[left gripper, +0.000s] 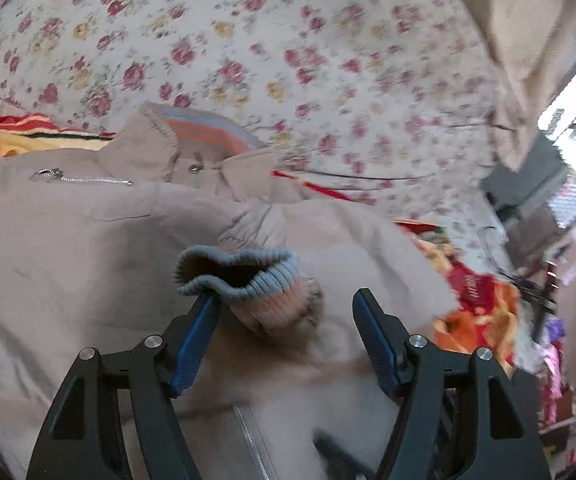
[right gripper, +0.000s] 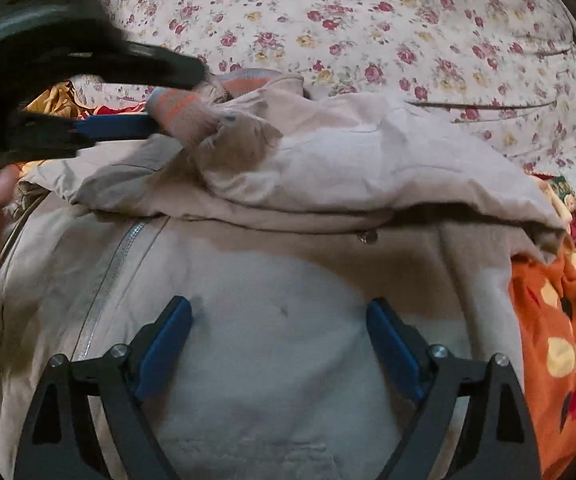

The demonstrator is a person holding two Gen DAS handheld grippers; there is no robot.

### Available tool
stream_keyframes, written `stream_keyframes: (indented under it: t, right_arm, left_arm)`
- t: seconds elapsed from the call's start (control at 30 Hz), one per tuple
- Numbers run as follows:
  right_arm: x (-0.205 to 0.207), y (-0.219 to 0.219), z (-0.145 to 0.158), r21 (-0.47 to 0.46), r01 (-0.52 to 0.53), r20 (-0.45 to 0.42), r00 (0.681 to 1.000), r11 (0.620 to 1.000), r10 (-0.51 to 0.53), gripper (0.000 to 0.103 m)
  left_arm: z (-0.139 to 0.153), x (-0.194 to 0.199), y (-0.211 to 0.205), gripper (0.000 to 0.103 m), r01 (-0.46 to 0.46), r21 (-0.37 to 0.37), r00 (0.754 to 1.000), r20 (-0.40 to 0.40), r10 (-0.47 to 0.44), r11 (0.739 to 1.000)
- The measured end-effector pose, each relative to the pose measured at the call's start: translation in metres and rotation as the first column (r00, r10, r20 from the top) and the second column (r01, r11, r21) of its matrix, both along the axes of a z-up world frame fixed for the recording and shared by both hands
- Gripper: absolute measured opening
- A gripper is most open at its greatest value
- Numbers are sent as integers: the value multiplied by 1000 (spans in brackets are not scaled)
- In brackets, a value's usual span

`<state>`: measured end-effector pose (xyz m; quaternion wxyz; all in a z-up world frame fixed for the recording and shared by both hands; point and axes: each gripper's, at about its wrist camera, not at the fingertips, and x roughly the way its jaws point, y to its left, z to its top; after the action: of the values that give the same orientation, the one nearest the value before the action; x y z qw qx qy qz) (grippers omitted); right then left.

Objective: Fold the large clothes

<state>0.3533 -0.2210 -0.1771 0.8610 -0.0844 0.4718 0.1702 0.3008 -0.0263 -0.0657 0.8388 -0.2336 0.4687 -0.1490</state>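
A large beige padded jacket with a silver zip and ribbed grey-and-orange knit cuffs [right gripper: 288,272] is spread over a bed covered by a white sheet printed with red and yellow roses [right gripper: 388,20]. In the right wrist view the jacket fills the lower and middle frame, with one sleeve [right gripper: 348,152] laid across its body from the right edge toward the upper left. A crumpled orange patterned cloth [right gripper: 556,336] is seen at the lower right edge.

In the left wrist view the sleeve's ribbed grey cuff [left gripper: 243,276] is found at centre frame. The left gripper [left gripper: 288,300] stands part-open: the cuff's rim is draped over the tip of one blue finger [left gripper: 197,340] while the other finger is clear of it, so the cuff is hooked rather than pinched. In the right wrist view the same gripper is seen at the upper left, blurred, at the cuff. The right gripper [right gripper: 279,308] is spread wide above the jacket's back, nothing being held between its fingers.

The jacket is judged soft, limp and bulky, moderately heavy for cloth, with a smooth shell that may slide over itself and over the sheet. Padding is expected to spring folds back open, so layers would need pressing flat. Hold is best taken at firm edges: the ribbed cuffs, the knit collar [left gripper: 203,128], the hem, or the seam beside the zip [right gripper: 103,288], where thickness gives the fingers purchase. A pinch on the open shell alone is likely to slip.
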Motion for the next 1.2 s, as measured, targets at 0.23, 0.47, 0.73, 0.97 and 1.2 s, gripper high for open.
stream_keyframes:
  t: [0.23, 0.47, 0.73, 0.97, 1.2]
  right_arm:
    - [-4, -6, 4, -15, -3, -4, 1000, 1000, 3, 94]
    - [-9, -16, 14, -16, -3, -8, 1000, 1000, 3, 96]
    - [-27, -15, 35, -22, 4, -13, 1000, 1000, -5, 100]
    - [-63, -35, 62, -26, 7, -6, 1000, 1000, -7, 101]
    - [-115, -41, 78, 16, 8, -7, 1000, 1000, -8, 89]
  left_arm:
    - [-19, 10, 14, 39, -102, 37, 995, -20, 103, 994]
    - [-4, -15, 21, 8, -124, 75, 992, 47, 120, 989]
    - [54, -63, 89, 8, -253, 78, 948, 217, 231, 964]
    - [-15, -50, 156, 15, -304, 149, 953, 54, 300, 941]
    - [-15, -66, 162, 29, -318, 185, 948, 43, 316, 930]
